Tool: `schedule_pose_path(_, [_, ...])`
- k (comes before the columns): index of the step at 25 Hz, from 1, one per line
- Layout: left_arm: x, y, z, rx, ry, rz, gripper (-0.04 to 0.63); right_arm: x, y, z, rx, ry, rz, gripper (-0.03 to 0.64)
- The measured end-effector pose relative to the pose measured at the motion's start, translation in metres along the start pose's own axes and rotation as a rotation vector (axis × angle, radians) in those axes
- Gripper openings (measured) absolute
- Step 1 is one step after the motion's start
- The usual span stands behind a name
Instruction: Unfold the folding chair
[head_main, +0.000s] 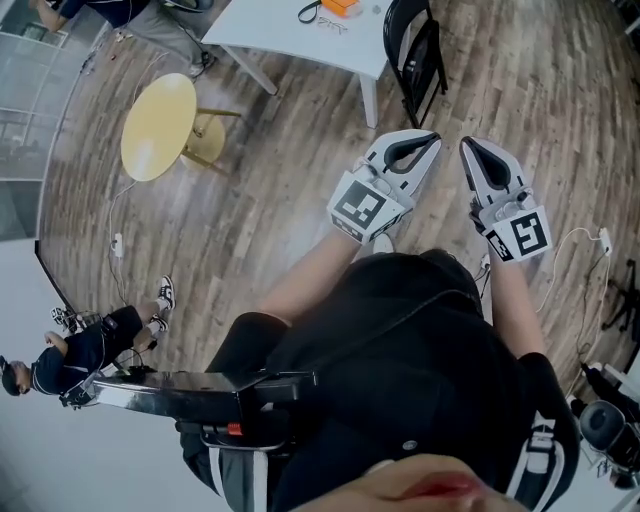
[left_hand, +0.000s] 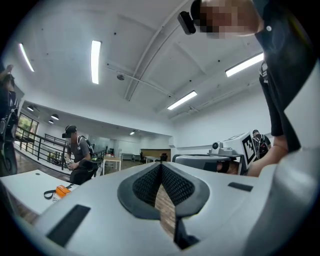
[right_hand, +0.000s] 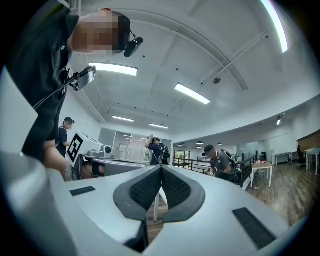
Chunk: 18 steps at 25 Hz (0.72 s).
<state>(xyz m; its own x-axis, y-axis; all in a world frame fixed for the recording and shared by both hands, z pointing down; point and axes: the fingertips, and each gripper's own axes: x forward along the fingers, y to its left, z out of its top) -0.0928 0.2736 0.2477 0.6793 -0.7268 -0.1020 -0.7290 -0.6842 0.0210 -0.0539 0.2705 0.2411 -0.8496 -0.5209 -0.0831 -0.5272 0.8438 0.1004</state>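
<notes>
The folding chair (head_main: 415, 55), black and folded flat, leans upright beside the white table (head_main: 290, 35) at the top of the head view. My left gripper (head_main: 432, 140) and right gripper (head_main: 468, 145) are held side by side over the wooden floor, pointing towards the chair and a short way from it. Both are shut with nothing between the pads. In the left gripper view the left gripper (left_hand: 161, 165) has its jaws meeting at the tip. The right gripper (right_hand: 161, 167) stands the same in its own view. Neither gripper view shows the chair.
A round yellow side table (head_main: 158, 125) stands to the left. An orange object (head_main: 342, 6) and a strap lie on the white table. Cables (head_main: 575, 240) trail on the floor at right. A person (head_main: 80, 355) sits low at left; other people (right_hand: 220, 165) stand beyond.
</notes>
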Motion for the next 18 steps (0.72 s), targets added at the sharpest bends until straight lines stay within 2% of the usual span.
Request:
schedule_pose_path(8, [0.019, 0.025, -0.013, -0.012, 0.021, 0.026, 0.005, 0.019, -0.025, -0.008, 0.021, 0.000, 0.023, 0.008])
schedule_pose_path(18, [0.107, 0.062, -0.017, 0.015, 0.046, 0.043, 0.005, 0.048, -0.108, -0.022, 0.048, -0.014, 0.095, 0.008])
